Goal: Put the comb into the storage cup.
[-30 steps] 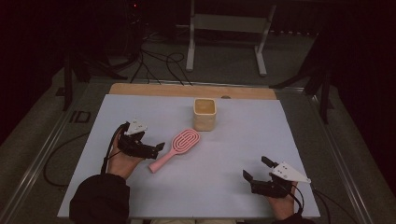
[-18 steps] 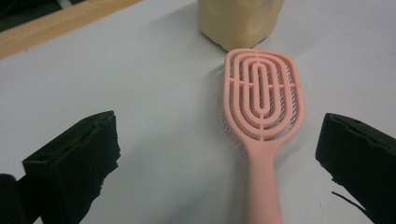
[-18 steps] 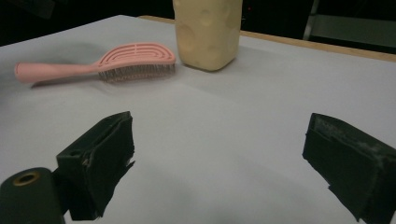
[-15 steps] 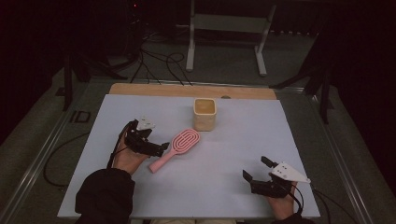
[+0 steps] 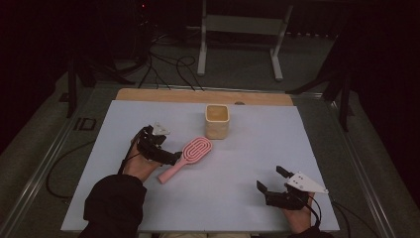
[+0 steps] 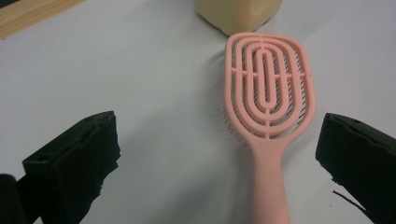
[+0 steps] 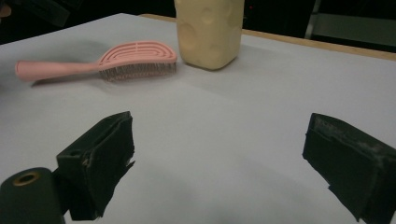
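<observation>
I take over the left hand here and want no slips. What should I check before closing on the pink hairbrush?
1. Left tongs open: ok, both jaws stand wide apart in the left gripper view.
2. Pink hairbrush between the jaws: ok, its neck and handle lie in the gap, nearer one jaw.
3. Brush lying flat on the table, bristles down: ok.
4. Cream cup clear of the grasp: ok, it stands beyond the brush head; whether they touch, cannot tell.
5. Right tongs out of the way: ok, open and far off at the near edge.
6. Jaws low enough to catch the handle: cannot tell.
</observation>
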A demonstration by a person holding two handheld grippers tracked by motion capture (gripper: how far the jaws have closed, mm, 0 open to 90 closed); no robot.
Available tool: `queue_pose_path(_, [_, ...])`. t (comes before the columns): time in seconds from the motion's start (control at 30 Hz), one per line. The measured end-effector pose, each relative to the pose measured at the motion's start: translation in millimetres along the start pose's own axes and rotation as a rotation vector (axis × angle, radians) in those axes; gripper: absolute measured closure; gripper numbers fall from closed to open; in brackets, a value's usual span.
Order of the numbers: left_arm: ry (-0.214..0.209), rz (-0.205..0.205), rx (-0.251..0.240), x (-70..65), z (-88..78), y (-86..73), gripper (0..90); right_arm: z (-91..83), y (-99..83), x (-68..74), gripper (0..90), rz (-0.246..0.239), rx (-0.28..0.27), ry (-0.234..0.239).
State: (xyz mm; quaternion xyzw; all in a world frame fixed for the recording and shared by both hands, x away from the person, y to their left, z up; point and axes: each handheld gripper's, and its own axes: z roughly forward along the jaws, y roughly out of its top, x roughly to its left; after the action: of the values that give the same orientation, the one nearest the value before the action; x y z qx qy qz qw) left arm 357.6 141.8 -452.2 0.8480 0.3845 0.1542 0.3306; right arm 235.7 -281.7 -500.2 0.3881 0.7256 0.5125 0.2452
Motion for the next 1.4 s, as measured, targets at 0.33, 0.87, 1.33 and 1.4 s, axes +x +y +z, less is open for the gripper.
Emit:
queue_pose_path(0.33, [-0.007,0.020,0.040,-0.9,7.5,4.4,0.0,0.6,0.0,-0.4,8.6,-0.005,0.002,0.001])
queue_pose_path(0.87, [-0.027,0.049,0.084,-6.1,21.1,10.5,0.0,0.4,0.2,-0.2,8.6,-0.001,0.003,0.001])
queue_pose_path(1.33, [-0.031,0.074,0.157,-11.8,36.7,14.8,0.0,0.8,0.1,-0.3,8.6,-0.002,0.003,0.006])
queue_pose_path(1.4, [-0.031,0.078,0.173,-12.2,38.9,15.1,0.0,0.8,0.2,-0.3,8.7,-0.002,0.003,0.006])
